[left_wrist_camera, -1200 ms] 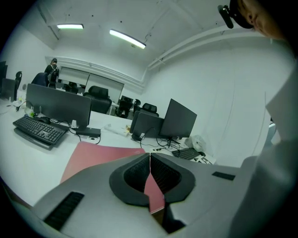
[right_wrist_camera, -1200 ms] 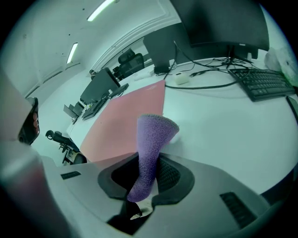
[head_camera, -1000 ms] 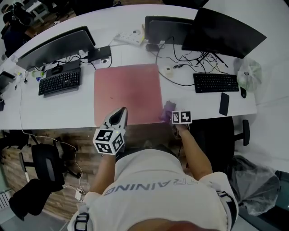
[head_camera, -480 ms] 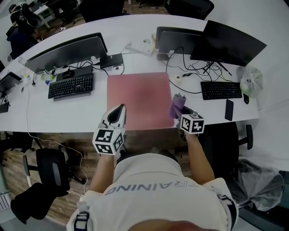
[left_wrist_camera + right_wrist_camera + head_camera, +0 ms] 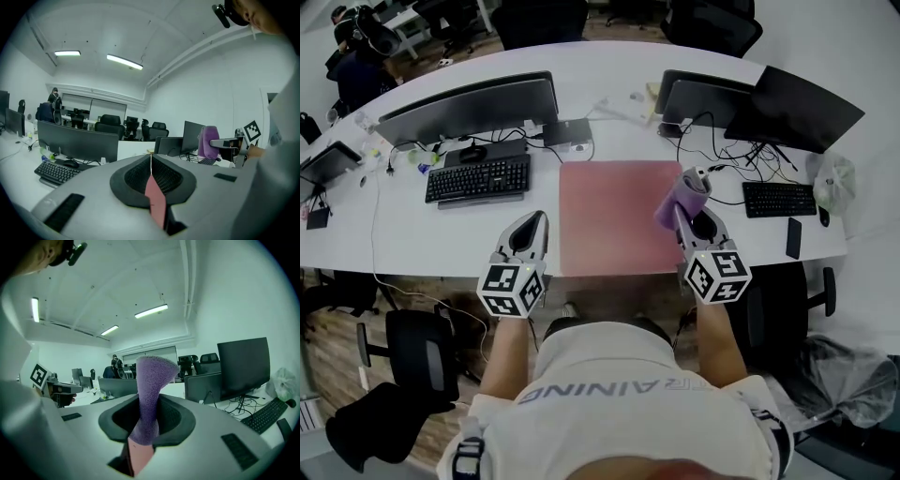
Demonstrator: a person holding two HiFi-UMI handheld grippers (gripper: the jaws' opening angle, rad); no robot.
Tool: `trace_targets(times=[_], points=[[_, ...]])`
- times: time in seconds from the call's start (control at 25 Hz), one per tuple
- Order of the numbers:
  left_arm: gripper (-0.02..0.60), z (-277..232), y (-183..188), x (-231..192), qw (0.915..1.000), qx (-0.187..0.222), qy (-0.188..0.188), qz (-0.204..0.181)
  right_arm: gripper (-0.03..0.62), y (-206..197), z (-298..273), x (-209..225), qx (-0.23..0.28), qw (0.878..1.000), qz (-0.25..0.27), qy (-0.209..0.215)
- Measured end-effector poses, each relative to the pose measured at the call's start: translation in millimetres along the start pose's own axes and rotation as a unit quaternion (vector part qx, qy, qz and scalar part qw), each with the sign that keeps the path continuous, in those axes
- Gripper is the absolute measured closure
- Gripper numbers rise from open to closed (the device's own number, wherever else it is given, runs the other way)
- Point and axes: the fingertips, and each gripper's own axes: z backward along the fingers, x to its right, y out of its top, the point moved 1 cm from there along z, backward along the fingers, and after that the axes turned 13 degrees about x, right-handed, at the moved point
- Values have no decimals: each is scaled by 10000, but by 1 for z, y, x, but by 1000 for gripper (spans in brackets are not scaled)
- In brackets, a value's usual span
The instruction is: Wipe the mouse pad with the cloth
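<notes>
A pink mouse pad (image 5: 607, 217) lies on the white desk (image 5: 441, 234) in front of me. My right gripper (image 5: 697, 180) hangs over the pad's right edge, shut on a purple cloth (image 5: 676, 203) that sticks up out of its jaws. The right gripper view shows the cloth (image 5: 151, 385) pinched between the fingers. From the left gripper view the cloth (image 5: 207, 141) is off to the right. My left gripper (image 5: 534, 221) hovers at the pad's front left corner, jaws pressed together and empty (image 5: 150, 158).
Two keyboards (image 5: 478, 178) (image 5: 778, 199) flank the pad, with monitors (image 5: 469, 106) (image 5: 792, 108) behind them. Cables (image 5: 712, 131) trail at the back right. A phone (image 5: 794, 238) and a plastic bag (image 5: 832, 180) lie far right. An office chair (image 5: 412, 352) stands below the desk at left.
My right gripper has risen from the pad's front right edge with the cloth, which now stands upright above the desk. The left gripper has stayed shut near the front left corner.
</notes>
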Motion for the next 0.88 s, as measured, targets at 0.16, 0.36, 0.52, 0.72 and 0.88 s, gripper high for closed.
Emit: trace_targets(times=[0.16,0.36,0.52,0.72,0.88], points=[[549,15,14,-26,9998,149,18,-115,494,12,-10,-29,218,9996,176,-58],[549,34,19,-40,9996,243,-95,-135,496,12,-13,-60,278,9988,391,-46],[549,41,13,-41,9997,234,-105,-44,497,16,-9,-65,295,9982,518,-98],[549,47,11,-40,9995,294,-92,32,497,16,-5,-66,241,9983,529,-104],[549,45,12,-34,9994,333,-76,15,497,17,-3,-62,204,9985,503,-47]])
